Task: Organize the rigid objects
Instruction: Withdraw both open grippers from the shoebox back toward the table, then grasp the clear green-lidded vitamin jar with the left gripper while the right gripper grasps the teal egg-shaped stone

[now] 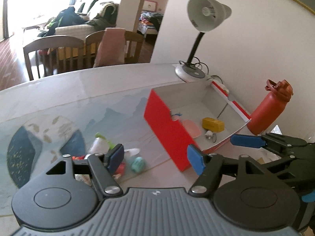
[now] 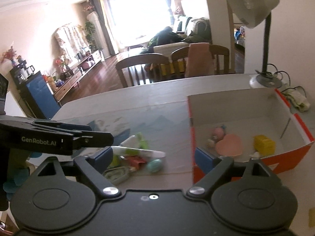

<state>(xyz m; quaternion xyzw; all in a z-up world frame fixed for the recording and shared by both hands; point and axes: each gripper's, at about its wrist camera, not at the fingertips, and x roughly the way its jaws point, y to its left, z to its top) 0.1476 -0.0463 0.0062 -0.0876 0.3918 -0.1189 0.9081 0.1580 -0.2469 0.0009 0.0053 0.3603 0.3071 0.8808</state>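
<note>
Blue-padded and spread wide, the left claw [image 1: 156, 158] is hovering above the desk [image 1: 78, 98] with nothing between its fingers. Its left pad is hanging over a loose heap of small things: a white bottle [image 1: 100, 144], a teal egg-shaped piece [image 1: 138, 164] and some red scraps. Its right pad is sitting just in front of the near corner of the red box [image 1: 167, 129], though contact cannot be judged.

Seen from the right wrist, the right claw [image 2: 154, 157] is likewise gaping open and carrying nothing, straddling the gap between the heap and the box's left wall.

Inside the box, a yellow block [image 2: 264, 145], a pink heart-shaped lid [image 2: 229, 145] and a few small trinkets are lying on the white floor. Beyond it, a grey lamp [image 1: 206, 13] is standing at the far desk edge, and a red flask [image 1: 269, 108] is leaning just beside the box's right wall.
</note>
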